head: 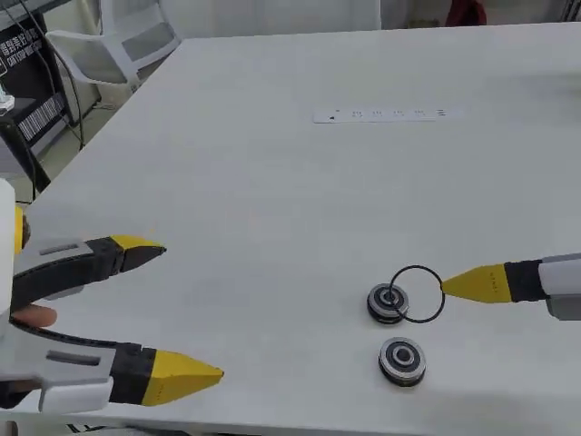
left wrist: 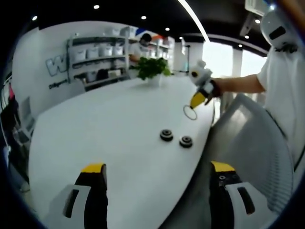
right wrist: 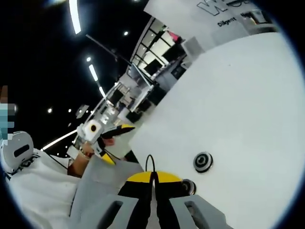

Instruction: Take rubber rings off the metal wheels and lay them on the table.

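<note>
Two metal wheels (head: 388, 302) (head: 402, 360) lie close together on the white table (head: 272, 182) near its front edge. My right gripper (head: 445, 286) comes in from the right, shut on a thin black rubber ring (head: 418, 293), which hangs just by the farther wheel. In the left gripper view the right gripper (left wrist: 198, 100) holds the ring (left wrist: 190, 112) lifted above the table, beyond both wheels (left wrist: 166, 135) (left wrist: 186, 141). The right gripper view shows the ring (right wrist: 150, 164) edge-on above its shut jaws and one wheel (right wrist: 202, 161) beside them. My left gripper (head: 192, 309) is open at the lower left, holding nothing.
A white chair (head: 118, 45) stands past the table's far left corner. A printed label strip (head: 386, 114) lies on the table farther back. A potted plant (left wrist: 152, 69) sits at the table's far end, with shelves behind it.
</note>
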`<state>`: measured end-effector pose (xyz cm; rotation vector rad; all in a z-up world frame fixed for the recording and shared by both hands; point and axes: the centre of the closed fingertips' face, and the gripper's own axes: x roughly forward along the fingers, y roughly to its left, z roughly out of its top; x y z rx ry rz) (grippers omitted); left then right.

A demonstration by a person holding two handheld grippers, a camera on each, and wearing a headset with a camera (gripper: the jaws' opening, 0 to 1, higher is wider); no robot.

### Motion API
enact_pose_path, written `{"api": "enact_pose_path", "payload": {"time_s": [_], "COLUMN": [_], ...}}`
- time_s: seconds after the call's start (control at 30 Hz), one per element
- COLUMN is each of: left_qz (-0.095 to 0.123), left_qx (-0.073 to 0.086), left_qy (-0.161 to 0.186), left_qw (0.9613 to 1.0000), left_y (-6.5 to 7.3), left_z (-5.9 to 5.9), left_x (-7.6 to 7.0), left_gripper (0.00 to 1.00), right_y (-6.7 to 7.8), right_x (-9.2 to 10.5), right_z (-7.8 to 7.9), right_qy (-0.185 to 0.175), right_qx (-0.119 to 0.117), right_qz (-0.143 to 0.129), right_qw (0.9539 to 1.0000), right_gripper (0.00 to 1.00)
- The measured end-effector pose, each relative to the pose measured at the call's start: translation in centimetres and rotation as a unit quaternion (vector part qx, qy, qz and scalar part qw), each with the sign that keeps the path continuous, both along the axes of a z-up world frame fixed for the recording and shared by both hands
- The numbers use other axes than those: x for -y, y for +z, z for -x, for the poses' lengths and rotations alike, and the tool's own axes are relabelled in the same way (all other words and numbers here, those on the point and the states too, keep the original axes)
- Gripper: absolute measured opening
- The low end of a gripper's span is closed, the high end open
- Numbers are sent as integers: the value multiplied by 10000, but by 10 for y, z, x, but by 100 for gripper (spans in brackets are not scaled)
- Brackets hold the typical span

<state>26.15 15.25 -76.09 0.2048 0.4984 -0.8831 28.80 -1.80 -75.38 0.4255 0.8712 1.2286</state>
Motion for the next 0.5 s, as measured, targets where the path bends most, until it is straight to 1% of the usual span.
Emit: {"api": "enact_pose_path", "payload": {"time_s": [0.07,0.17,0.23,0.3,0.37,0.5], "left_qz": [19,72,2,-48,-45,-120], "left_qx": [-14,-32,-107,-145,-225,-282], "left_qy": [3,8,-84,-108,-171,-255], "left_qw": [10000,10000,9999,9998,9996,9992], "left_y": [-1,-2,-8,-12,-16,-22], "left_z": [1,2,6,8,11,15], "left_x": [1,3,5,6,10,13], "left_gripper": [90,88,89,89,89,89], "right_y": [0,-3,-6,-8,-11,-15], "right_x": [-7,-14,-22,-29,-35,-46], "right_z": [0,1,2,4,6,9], "right_qy": [69,208,360,493,609,797], "right_qx": [11,32,115,159,164,202], "right_qz": [-10,79,195,258,304,395], "right_qw": [10000,9997,9991,9983,9975,9958], "right_gripper": [0,0,0,0,0,0]}}
